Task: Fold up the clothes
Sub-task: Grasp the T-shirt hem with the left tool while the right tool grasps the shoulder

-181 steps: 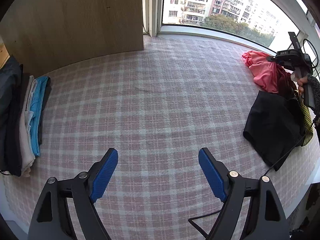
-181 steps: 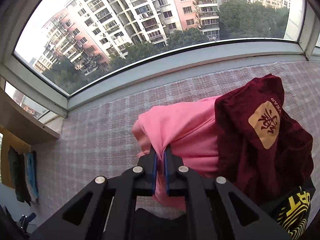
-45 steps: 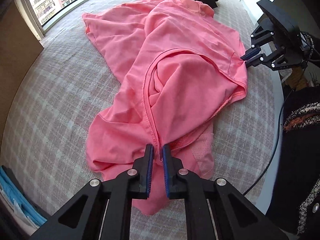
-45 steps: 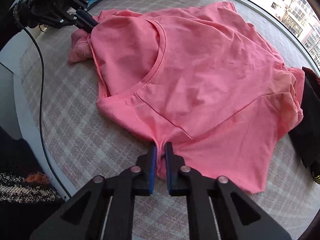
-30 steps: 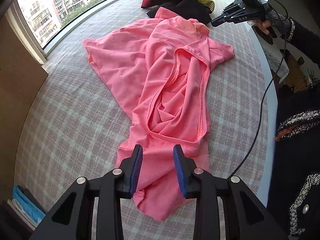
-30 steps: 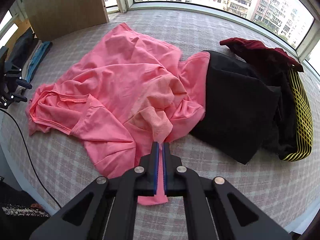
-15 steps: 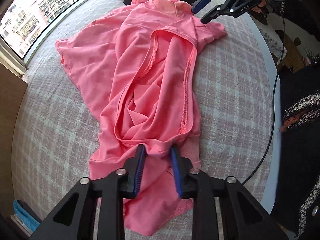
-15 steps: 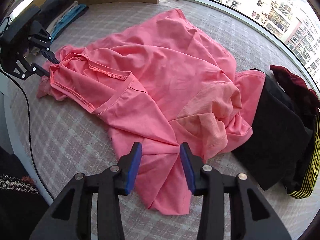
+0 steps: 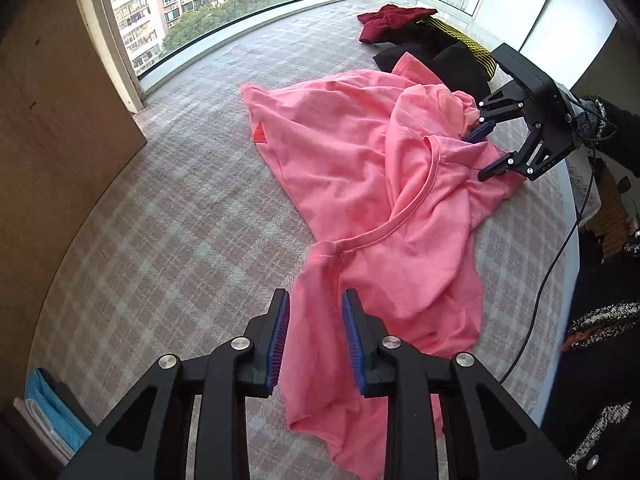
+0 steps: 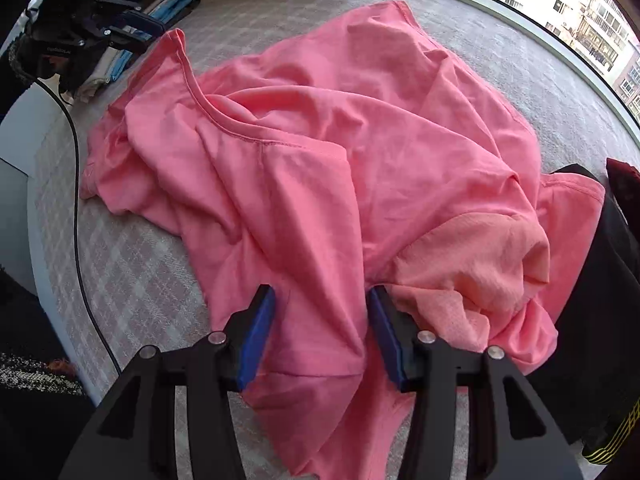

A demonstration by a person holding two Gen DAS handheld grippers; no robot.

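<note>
A pink T-shirt [image 9: 360, 152] [image 10: 360, 140] lies crumpled on the checked cloth, its round neckline [image 9: 412, 208] [image 10: 224, 124] facing up. My left gripper [image 9: 315, 296] is open, its blue pads either side of a loose fold at the shirt's near end without clamping it. It also shows at the far left in the right wrist view as the left gripper [image 10: 148, 36]. My right gripper [image 10: 320, 292] is open and straddles a ridge of pink fabric at the opposite end. In the left wrist view the right gripper [image 9: 478, 152] stands open at the shirt's edge.
A black garment [image 9: 440, 56], a maroon one [image 9: 388, 16] and a yellow-striped piece [image 9: 460, 36] lie beyond the shirt. A folded stack [image 10: 120, 60] [image 9: 48, 412] sits by the wooden panel [image 9: 52, 100]. A cable [image 9: 548, 280] hangs past the table edge beside a person's dark sleeve [image 9: 600, 360].
Both grippers, shut on the shirt 1.5 s ago, have let go and stand open. The shirt now lies with its neckline turned up, and the right gripper's jaws have widened.
</note>
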